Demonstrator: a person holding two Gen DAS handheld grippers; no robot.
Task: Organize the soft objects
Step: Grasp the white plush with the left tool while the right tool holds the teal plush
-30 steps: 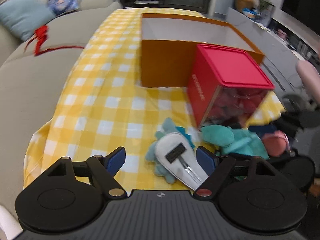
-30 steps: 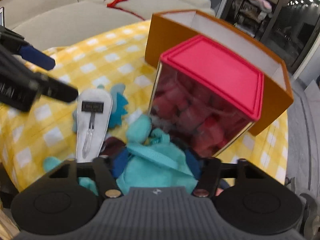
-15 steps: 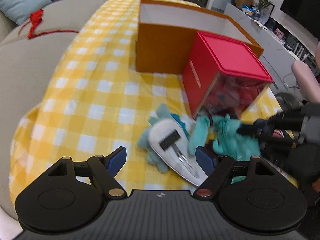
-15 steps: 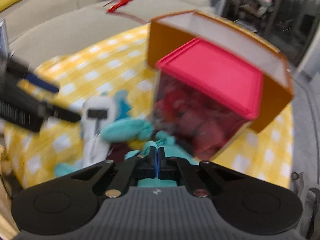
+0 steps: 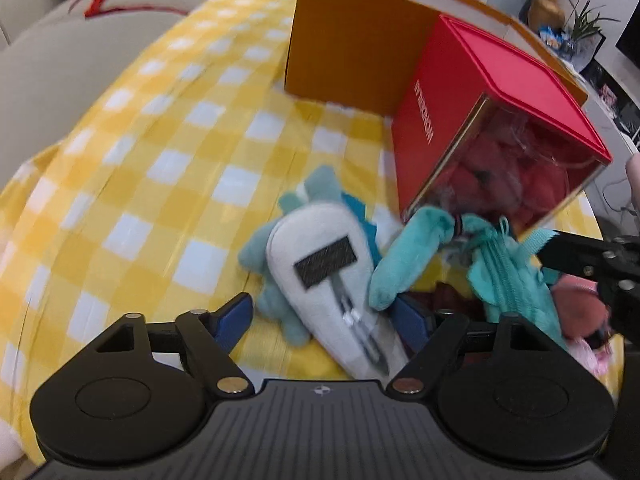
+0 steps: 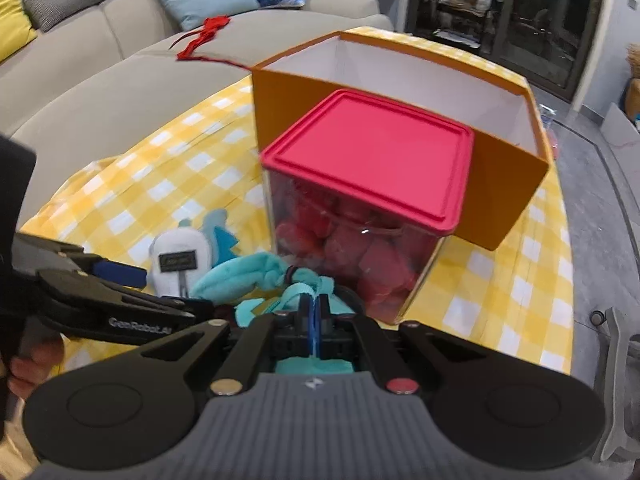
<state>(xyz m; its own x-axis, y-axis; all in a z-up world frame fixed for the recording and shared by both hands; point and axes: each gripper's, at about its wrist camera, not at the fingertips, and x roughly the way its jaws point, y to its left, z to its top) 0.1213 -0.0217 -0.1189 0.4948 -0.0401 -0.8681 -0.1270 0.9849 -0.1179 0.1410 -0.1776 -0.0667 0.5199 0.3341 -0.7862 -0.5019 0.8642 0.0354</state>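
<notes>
The right gripper (image 6: 314,320) is sitting with its blue pads pressed together on a strap or fold of the teal plush (image 6: 256,272), which is lying in the pile of soft toys on the yellow checked cloth (image 5: 168,152), right against the clear front of the red-lidded box (image 6: 372,160). The left gripper (image 5: 326,316) is hanging with its jaws wide apart over the white pouch (image 5: 332,276), one pad on each side of it, nothing pinched. The pouch is lying on top of a lighter blue plush (image 5: 256,248) and touching the teal one's limb. Risks, as I'm judging them: the right pinch is looking thin, just a loop of fabric, so the toy could be slipping out if it gets lifted; the teal plush is tangled with a dark band and neighbouring toys, including a pink one (image 5: 580,312), so pulling could be dragging the pile along or nudging the box, which looks tilted here. The left jaws closing could be catching the pouch and the blue plush together. The two grippers are working close and could be bumping. The open orange box (image 6: 400,76) behind looks the likely target, a guess only. Writing: "GenRobot.AI" is reading on the left gripper's finger in the right view; the red box's side print is running vertically and too blurred to make out; the pouch's dark label is unreadable.
</notes>
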